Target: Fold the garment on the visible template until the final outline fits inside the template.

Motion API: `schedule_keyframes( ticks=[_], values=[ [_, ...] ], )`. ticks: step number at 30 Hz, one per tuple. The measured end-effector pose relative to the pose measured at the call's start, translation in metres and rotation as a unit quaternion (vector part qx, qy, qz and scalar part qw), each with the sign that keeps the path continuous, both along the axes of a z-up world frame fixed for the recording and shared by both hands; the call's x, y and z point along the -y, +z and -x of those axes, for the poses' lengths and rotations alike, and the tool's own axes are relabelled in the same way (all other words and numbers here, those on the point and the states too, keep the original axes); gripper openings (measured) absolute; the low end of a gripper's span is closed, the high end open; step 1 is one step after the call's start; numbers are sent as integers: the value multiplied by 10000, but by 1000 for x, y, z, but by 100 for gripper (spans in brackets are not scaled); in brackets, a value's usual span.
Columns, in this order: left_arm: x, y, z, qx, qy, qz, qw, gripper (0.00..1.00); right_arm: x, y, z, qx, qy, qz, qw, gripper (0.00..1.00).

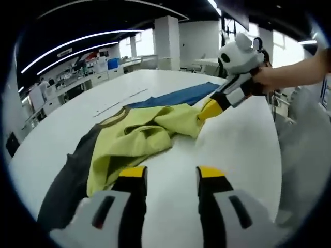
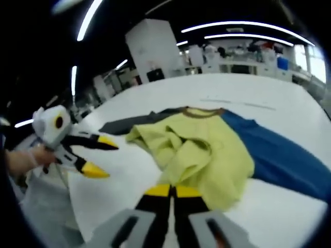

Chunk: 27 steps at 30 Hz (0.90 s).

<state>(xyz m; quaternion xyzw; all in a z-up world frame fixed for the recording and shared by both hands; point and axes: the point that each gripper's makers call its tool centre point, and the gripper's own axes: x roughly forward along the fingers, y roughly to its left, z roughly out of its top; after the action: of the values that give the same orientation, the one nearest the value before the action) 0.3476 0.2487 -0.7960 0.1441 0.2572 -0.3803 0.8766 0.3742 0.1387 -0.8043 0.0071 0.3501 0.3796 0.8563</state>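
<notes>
White table is carrying the shirt. Your right gripper is pinching its hem; your left gripper is hanging open.

Garment yellow-green body, brown collar band, one sleeve dark grey, other blue, on plain white table; left gripper and right gripper both white-grey bodies, black jaws, yellow tips.
</notes>
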Motion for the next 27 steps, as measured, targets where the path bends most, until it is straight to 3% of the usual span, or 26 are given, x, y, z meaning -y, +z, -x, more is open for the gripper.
schedule_keyframes(
  ticks=[12, 17, 27],
  values=[
    [34, -24, -44, 3, -47, -219, 9998, 25, 2, 1, 3, 14, 50, 26, 10000, 0],
    [47, -27, -44, -14, -131, -341, 9993, 22, 3, 3, 4, 23, 37, 7, 10000, 0],
    [51, -45, -51, -165, -148, -566, 9981, 16, 5, 6, 6, 51, -3, -16, 10000, 0]
  ],
)
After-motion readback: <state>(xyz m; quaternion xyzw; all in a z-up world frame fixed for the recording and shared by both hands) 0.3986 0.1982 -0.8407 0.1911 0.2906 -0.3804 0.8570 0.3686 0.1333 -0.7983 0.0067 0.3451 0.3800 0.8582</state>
